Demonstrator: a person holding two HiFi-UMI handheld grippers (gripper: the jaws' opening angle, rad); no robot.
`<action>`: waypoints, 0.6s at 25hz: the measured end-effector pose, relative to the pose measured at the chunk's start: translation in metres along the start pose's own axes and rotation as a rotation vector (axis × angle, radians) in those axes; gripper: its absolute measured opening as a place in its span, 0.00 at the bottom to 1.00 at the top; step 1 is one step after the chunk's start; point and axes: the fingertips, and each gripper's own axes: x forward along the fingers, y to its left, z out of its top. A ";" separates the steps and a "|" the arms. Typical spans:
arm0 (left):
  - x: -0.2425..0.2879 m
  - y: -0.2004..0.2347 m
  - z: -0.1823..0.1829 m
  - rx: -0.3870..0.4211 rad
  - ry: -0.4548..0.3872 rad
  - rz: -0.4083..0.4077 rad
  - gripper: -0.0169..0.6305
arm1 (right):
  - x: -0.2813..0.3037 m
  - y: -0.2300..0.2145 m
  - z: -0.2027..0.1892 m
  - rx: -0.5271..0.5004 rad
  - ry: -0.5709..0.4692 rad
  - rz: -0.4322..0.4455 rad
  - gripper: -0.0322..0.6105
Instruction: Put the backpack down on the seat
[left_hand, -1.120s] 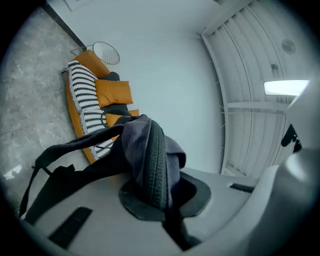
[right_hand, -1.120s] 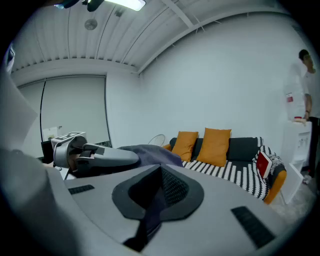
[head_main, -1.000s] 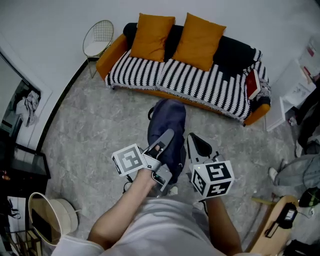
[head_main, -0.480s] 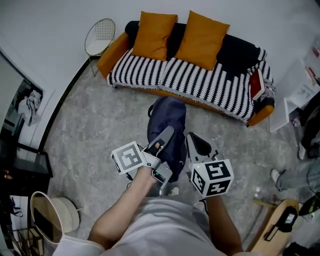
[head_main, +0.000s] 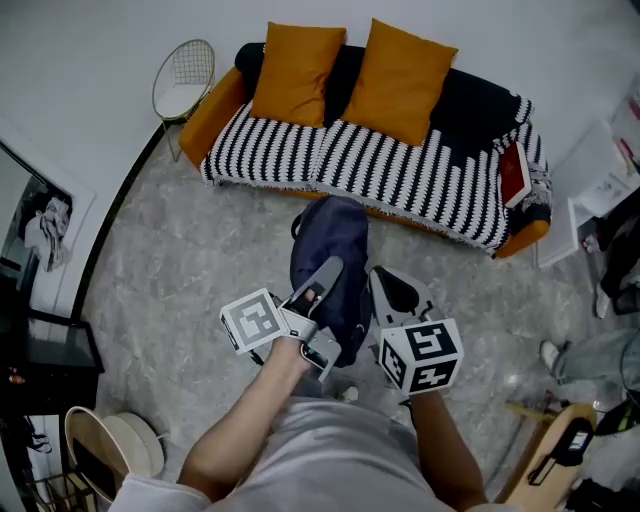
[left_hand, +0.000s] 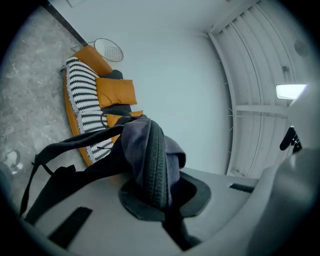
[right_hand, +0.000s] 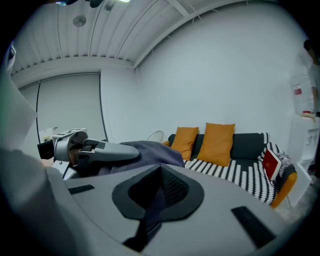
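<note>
A grey marbled floor (head_main: 190, 260) under white walls. Above it, short of the sofa (head_main: 400, 170), hangs the dark blue backpack (head_main: 335, 240), carried between both tongs. The left tongs (head_main: 322, 280) are clamped tight on a ribbed webbing strap and a bunch of cloth at the bag's top. The right tongs (head_main: 392, 292) are closed too, and a thin fold of the same dark cloth seems to be pinched between their pads.

The bag looks soft and limp — it sags below the grips, and loose straps trail from it. I judge it moderately light but floppy. It should slump where it lands rather than stand, and the webbing is the firmer, less slippery hold compared with the smooth cloth.

The striped seat lies open in its middle and left part. Two orange cushions (head_main: 345, 70) lean against the back, and a red book (head_main: 513, 178) sits at the right end, so the middle offers the most room. The seat's front edge is the thing to clear — dangling straps could catch on it. A wire chair (head_main: 183, 80) stands well off at the sofa's left end and a white shelf (head_main: 590, 200) to the right. Neither is in the way.
</note>
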 end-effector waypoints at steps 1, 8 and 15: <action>0.006 0.003 0.007 -0.005 0.007 -0.001 0.04 | 0.009 -0.003 0.003 0.003 0.003 -0.006 0.05; 0.058 0.026 0.077 -0.033 0.077 0.007 0.04 | 0.088 -0.025 0.034 0.041 0.031 -0.060 0.05; 0.078 0.047 0.134 -0.032 0.128 0.007 0.04 | 0.146 -0.022 0.058 0.047 0.039 -0.103 0.05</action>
